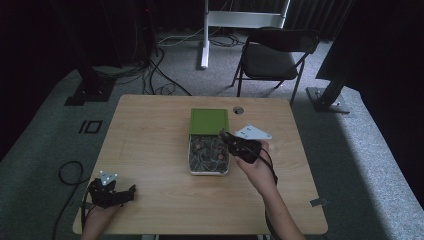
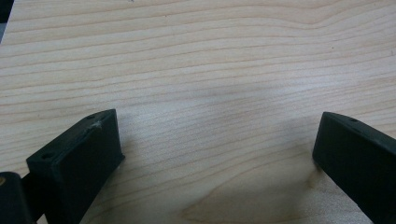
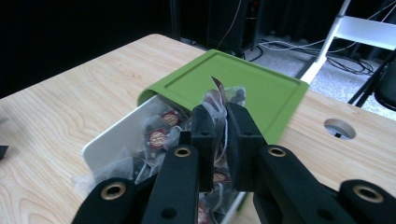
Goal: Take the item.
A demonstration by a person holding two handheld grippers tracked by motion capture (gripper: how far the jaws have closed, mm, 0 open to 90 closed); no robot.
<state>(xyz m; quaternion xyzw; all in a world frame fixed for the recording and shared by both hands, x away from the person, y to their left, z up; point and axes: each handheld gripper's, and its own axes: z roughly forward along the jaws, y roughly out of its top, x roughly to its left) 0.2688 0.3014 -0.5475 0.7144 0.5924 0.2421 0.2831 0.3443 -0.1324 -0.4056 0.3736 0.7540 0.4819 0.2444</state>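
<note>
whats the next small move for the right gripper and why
Probably lift straight up a little more. The right gripper is shut on a tea bag that hangs just over the white box, with other bags right beneath, so it should clear the rim first.

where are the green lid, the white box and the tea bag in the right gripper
green lid [image 3: 243, 86], right gripper view, on its flat top.
white box [image 3: 119, 133], right gripper view, on its near side wall.
tea bag [image 3: 219, 95], right gripper view, on the part sticking up above the right gripper [image 3: 221, 116].
</note>
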